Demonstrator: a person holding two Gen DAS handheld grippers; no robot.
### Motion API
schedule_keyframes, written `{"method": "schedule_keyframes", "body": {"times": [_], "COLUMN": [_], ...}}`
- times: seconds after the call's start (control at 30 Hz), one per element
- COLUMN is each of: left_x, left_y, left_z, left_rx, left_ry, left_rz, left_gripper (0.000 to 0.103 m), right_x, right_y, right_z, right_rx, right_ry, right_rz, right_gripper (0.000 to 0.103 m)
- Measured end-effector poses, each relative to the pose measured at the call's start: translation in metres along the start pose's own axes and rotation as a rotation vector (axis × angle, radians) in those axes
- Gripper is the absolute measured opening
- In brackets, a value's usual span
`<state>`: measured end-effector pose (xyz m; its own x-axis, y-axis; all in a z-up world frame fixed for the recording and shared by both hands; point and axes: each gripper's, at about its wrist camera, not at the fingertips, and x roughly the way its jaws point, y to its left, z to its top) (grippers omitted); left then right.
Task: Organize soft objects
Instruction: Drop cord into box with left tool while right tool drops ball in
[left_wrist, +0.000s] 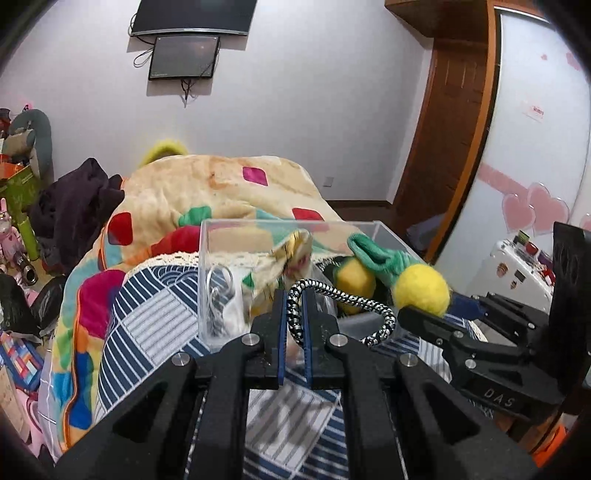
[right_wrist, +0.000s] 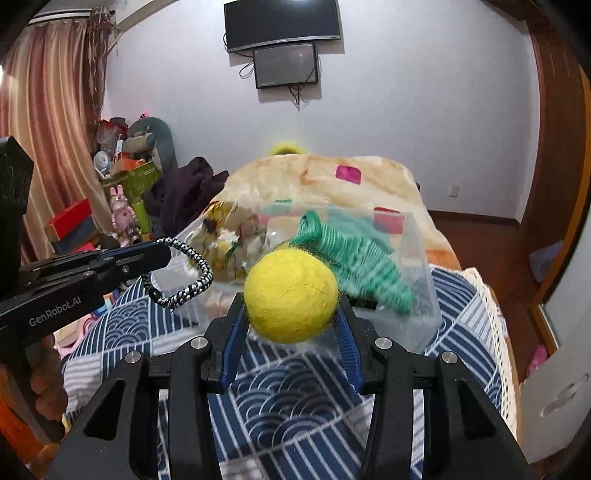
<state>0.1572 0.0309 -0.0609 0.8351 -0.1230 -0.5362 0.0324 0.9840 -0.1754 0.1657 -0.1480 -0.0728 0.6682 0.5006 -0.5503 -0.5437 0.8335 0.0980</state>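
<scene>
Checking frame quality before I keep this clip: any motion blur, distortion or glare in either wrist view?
Left wrist view: mostly sharp; the black-and-white cord in the left claw is crisp, with strong fisheye bending at the door frame. Right wrist view: the green knitted piece and clear box are smeared by motion; the yellow felt ball in the right claw stays sharp. No harsh glare.

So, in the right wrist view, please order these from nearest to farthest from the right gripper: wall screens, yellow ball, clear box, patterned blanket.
1. Yellow ball, held in the right gripper.
2. Clear box, just behind.
3. Patterned blanket, beyond the box.
4. Wall screens, top centre.
</scene>
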Motion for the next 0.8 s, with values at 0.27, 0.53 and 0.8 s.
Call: {"method": "schedule_keyframes", "body": {"times": [0.27,0.53,0.8], "left_x": [0.03,0.059,0.067], "left_y": [0.003,0.009,0.008], "left_z": [0.014,0.01,-0.001], "left_rx": [-0.023,-0.022,0.01], "left_ry": [0.015,0.055,0.083], "left_rz": [0.029,0.091,0.109], "left_gripper": [0.007,0.007,0.007], "right_x": [0.02,0.024,0.017], "right_y": [-0.018,-0.024,-0.025], "right_z": [0.007,0.004,0.006], "right_rx": [0.039,0.053,0.06], "right_ry": [0.04,0.061,0.064], "right_rz": [-0.014,-0.036,-0.037], "right_gripper": [0.042,0.042,0.043]}}
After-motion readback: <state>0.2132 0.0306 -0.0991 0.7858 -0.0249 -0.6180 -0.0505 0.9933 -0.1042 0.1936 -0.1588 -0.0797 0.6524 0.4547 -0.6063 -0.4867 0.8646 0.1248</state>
